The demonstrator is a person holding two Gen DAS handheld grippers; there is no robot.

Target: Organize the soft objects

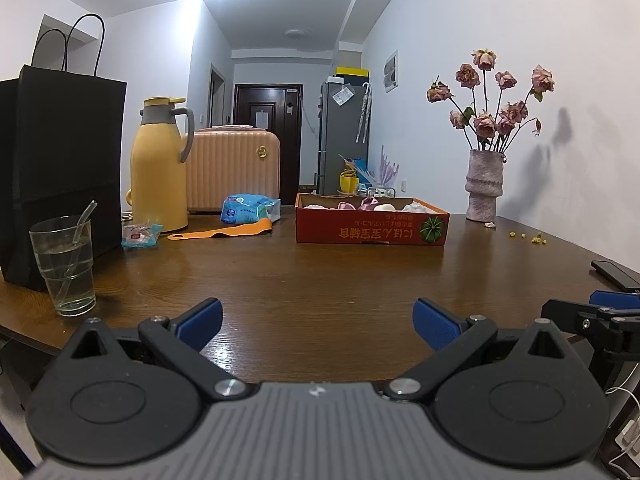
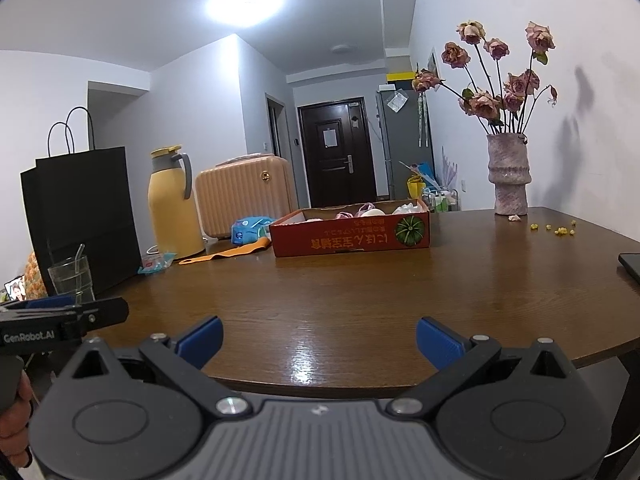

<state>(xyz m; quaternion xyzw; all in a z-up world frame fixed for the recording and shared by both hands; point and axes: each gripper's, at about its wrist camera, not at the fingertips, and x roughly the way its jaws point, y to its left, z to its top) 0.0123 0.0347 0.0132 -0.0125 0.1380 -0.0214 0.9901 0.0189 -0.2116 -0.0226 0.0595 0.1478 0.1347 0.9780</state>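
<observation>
A shallow red cardboard box with a pumpkin picture sits at the far middle of the wooden table; it also shows in the right wrist view. Pink and white soft objects lie inside it, also seen in the right wrist view, mostly hidden by its wall. My left gripper is open and empty over the table's near edge. My right gripper is open and empty, also at the near edge, far from the box.
On the left stand a black paper bag, a glass of water with a straw, a yellow thermos and a peach suitcase. A blue tissue pack, an orange strap, a vase of dried roses and a phone are also there.
</observation>
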